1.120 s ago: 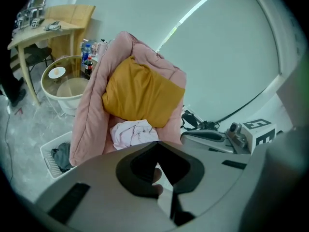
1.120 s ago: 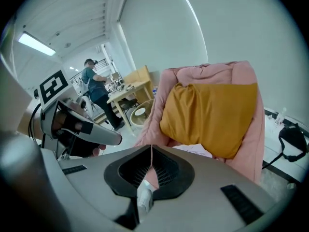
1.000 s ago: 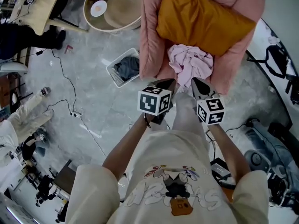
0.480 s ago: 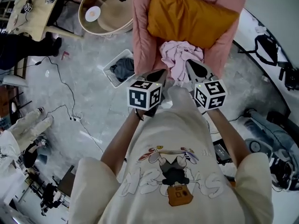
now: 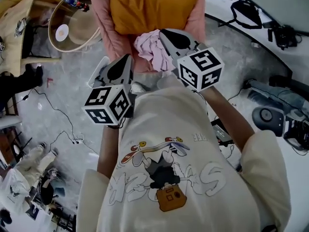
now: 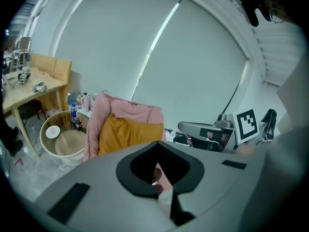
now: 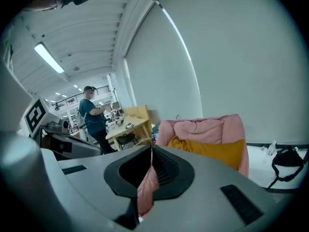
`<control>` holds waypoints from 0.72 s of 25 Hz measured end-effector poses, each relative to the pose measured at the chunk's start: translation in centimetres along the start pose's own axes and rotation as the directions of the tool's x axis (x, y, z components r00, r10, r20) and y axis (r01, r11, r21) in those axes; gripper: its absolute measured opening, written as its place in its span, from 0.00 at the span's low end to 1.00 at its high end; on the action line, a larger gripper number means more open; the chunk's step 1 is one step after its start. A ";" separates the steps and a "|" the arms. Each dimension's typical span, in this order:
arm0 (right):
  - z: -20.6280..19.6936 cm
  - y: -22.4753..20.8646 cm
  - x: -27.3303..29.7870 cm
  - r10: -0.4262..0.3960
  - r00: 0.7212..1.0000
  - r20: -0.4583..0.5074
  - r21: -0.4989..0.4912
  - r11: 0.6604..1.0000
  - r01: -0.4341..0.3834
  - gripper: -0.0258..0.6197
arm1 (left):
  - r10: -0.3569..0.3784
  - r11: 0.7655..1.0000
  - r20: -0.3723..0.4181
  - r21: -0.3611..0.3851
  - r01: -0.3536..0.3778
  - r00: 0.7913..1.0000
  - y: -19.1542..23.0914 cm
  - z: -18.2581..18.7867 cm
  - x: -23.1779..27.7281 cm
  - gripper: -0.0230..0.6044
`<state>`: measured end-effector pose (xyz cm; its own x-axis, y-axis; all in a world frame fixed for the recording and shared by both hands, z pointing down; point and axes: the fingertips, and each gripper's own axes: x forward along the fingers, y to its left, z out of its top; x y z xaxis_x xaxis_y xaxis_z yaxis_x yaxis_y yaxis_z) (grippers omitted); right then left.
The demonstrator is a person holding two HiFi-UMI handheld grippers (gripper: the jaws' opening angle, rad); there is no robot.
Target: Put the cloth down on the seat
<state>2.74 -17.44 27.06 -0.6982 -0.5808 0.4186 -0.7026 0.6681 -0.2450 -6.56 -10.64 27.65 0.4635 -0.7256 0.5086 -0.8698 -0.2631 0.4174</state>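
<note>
The crumpled pale pink cloth (image 5: 150,46) hangs between my two grippers in front of the pink chair (image 5: 102,18) with its orange cushion (image 5: 149,6). My right gripper (image 5: 170,36) is shut on the cloth (image 7: 146,187), and a pink fold droops from its closed jaws. My left gripper (image 5: 124,62) is shut too. A sliver of pink cloth (image 6: 157,181) shows pinched in its slit. In both gripper views the chair (image 6: 120,111) (image 7: 203,127) stands ahead and a little below. The seat itself is hidden behind the cloth and grippers.
A round wooden tub table (image 5: 72,30) with a plate and bottles stands left of the chair. A white basket (image 5: 102,65) peeks from behind my left gripper. Cables and a grey machine (image 5: 270,115) lie on the floor at right. A person (image 7: 91,117) stands by a wooden desk (image 6: 34,83).
Both grippers have risen toward the head camera, and the pink cloth has come up off the seat with them. The left gripper has rolled somewhat.
</note>
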 end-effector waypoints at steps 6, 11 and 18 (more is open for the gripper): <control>2.8 1.2 -4.1 0.025 0.997 0.072 0.002 1.000 -0.026 0.08 | -0.059 0.996 0.041 0.074 0.056 0.997 -4.0 2.2 -0.3 0.04; 1.7 2.7 -5.9 0.061 0.998 0.013 -0.141 0.988 -0.059 0.07 | -0.098 0.991 0.023 0.095 0.096 0.995 -6.6 1.7 0.2 0.04; -0.6 3.6 -6.9 0.118 0.993 -0.009 -0.076 0.990 -0.118 0.07 | -0.110 0.990 0.020 0.091 0.108 0.994 -8.6 0.6 0.0 0.04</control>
<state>5.14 -10.72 23.83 -0.7749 -0.4936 0.3948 -0.6027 0.7653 -0.2260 0.84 -8.77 23.66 0.5533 -0.7047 0.4442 -0.8264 -0.3971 0.3993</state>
